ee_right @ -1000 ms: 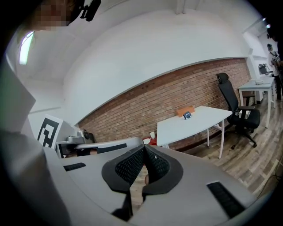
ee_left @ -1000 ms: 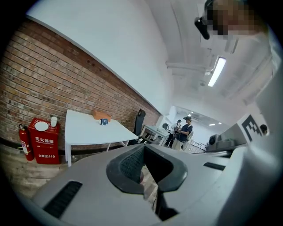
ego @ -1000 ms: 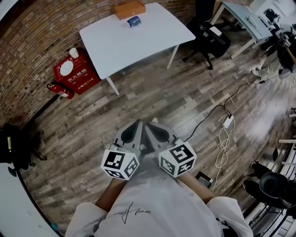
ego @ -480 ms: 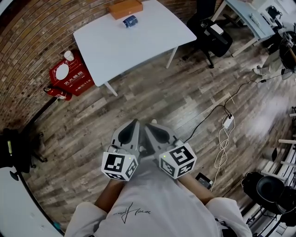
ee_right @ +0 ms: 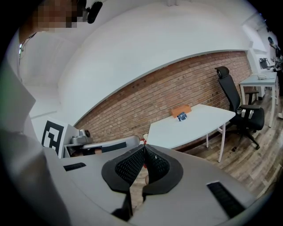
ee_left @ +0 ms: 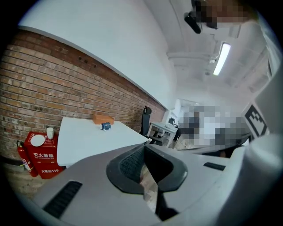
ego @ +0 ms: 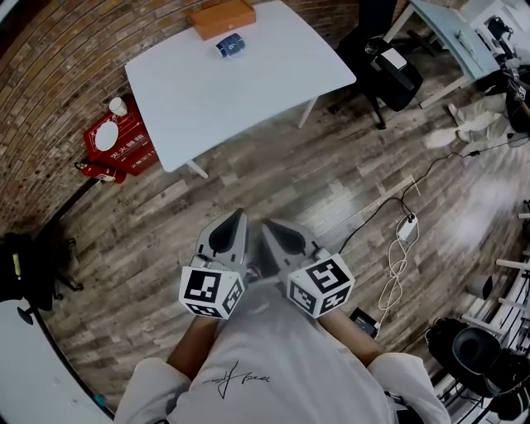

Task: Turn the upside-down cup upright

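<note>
A small blue cup [ego: 230,45] rests on the far part of a white table [ego: 248,91], beside an orange box [ego: 222,18]; it is too small to tell how it stands. Both grippers are held close to my body over the wooden floor, well short of the table. My left gripper [ego: 238,216] and right gripper [ego: 267,224] are shut with nothing between them. The left gripper view shows its gripper [ee_left: 143,148] shut, with the cup [ee_left: 105,126] far off. The right gripper view shows its gripper [ee_right: 144,149] shut, with the cup [ee_right: 181,116] on the table [ee_right: 194,128].
A red fire-equipment box [ego: 116,141] with a paper cup [ego: 118,106] on it stands left of the table by the brick wall. A black office chair [ego: 389,66] is at the table's right. A cable and power strip [ego: 407,229] lie on the floor at right.
The head view has shifted a little, and the table now looks slightly larger and further left. Both grippers stay shut, side by side in front of my body.
</note>
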`<state>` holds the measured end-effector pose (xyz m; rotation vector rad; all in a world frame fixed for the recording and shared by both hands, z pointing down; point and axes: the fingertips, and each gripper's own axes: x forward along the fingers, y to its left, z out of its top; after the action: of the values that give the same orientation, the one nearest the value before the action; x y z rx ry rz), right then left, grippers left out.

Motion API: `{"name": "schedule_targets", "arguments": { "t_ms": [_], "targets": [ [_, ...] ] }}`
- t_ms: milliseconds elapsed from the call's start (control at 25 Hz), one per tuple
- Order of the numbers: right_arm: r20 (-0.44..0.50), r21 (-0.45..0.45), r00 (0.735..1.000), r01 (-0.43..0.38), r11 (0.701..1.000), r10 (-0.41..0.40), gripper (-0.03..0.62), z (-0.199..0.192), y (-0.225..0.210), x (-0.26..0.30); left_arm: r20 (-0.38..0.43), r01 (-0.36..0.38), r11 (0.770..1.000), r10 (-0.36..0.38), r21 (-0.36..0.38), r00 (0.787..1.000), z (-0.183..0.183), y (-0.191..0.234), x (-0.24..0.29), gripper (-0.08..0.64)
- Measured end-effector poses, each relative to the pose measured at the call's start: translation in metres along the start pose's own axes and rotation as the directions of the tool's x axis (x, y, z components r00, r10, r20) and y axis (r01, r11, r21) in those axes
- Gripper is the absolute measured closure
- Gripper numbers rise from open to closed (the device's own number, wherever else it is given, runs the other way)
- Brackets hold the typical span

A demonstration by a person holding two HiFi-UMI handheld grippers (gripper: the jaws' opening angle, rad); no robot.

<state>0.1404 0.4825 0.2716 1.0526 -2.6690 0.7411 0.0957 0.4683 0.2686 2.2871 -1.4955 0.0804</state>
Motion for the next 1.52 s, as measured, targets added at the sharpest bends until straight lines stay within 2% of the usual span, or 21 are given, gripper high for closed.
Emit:
{"name": "schedule_targets", "arguments": {
  "t_ms": [360, 560, 1120, 1520],
  "targets": [
    [0.019, 0.012, 1.0, -0.022, 1.0, 0.022, 0.571, 0.03, -0.044, 0.02, -0.008, -0.03, 0.999, 0.03, 0.011, 1.0, 0.013, 0.002, 0.046, 0.551],
    [0.019, 0.02, 1.0, -0.018, 1.0, 0.018, 0.571, 0.039, -0.064, 0.024, -0.01, -0.041, 0.998, 0.041, 0.047, 0.999, 0.021, -0.001, 0.064, 0.551],
    [0.009, 0.029, 1.0, -0.011, 1.0, 0.011, 0.571, 0.048, -0.098, 0.032, -0.011, -0.058, 0.998, 0.058, 0.003, 0.998, 0.021, 0.002, 0.094, 0.551],
    [0.01, 0.051, 0.999, 0.038, 0.998, -0.038, 0.571, 0.069, -0.138, 0.052, -0.043, -0.024, 1.0, 0.024, 0.004, 0.999, 0.034, 0.022, 0.143, 0.551]
  ]
}}
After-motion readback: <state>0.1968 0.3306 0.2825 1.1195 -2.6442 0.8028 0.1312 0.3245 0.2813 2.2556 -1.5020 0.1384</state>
